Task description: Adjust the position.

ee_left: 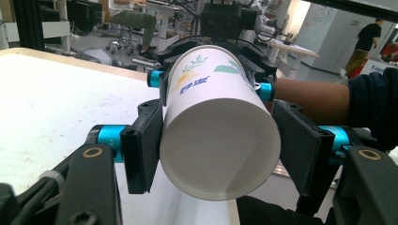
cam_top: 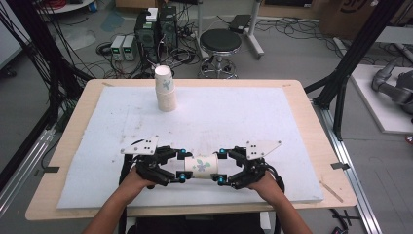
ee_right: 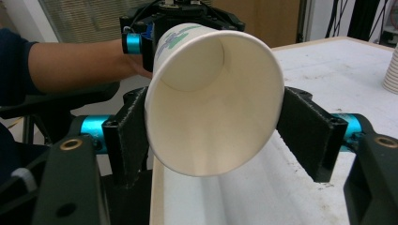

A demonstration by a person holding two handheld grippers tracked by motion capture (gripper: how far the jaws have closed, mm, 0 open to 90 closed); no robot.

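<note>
White paper cup [cam_top: 202, 165] (leaf print), lying sideways, apparently empty, near table's front edge

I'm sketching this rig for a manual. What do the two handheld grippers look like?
Both the left gripper and right gripper are black, with flat rectangular black pads, cyan cylindrical joints and a grey three-cornered plate dotted with black marks.

The paper cup [ee_right: 213, 101] lies sideways, open mouth toward the camera, squeezed between the right gripper [ee_right: 213, 136]'s two black jaws. Behind the cup, the left gripper [ee_right: 176, 21] clamps its far end. Right of the cup stands a cup stack [ee_right: 391, 70].
</note>
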